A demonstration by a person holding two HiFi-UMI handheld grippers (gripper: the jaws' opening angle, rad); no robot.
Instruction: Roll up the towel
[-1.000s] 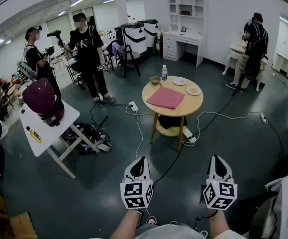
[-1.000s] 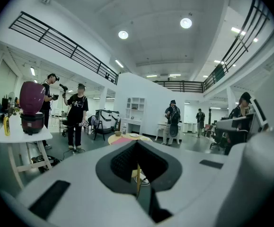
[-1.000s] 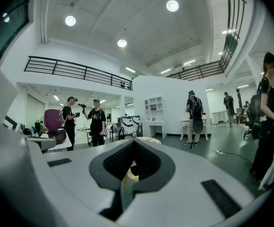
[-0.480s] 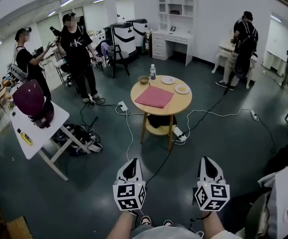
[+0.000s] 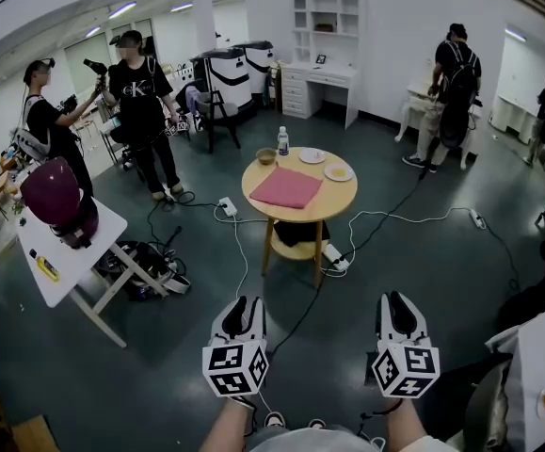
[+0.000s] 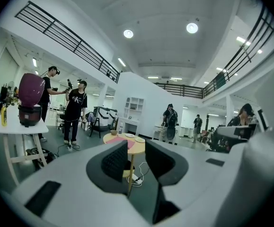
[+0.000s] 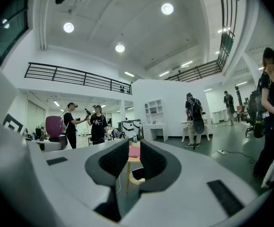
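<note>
A studio hall: mezzanine railing (image 6: 66, 36) overhead, floor cables (image 5: 404, 217), round table (image 5: 334, 201) at twelve o'clock, people with cameras (image 5: 141, 94) at ten.

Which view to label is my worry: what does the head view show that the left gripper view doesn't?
Head view only: the whole top of the pink towel, flat and unrolled, and the wearer's forearms. Left gripper view only: ceiling lights and balcony railing. Both: the round table, the purple appliance on the white table, bystanders.

Matt pink cloth towel (image 5: 287, 186), pale smooth wooden table (image 5: 335, 202), glossy grey floor (image 5: 432, 281)
</note>
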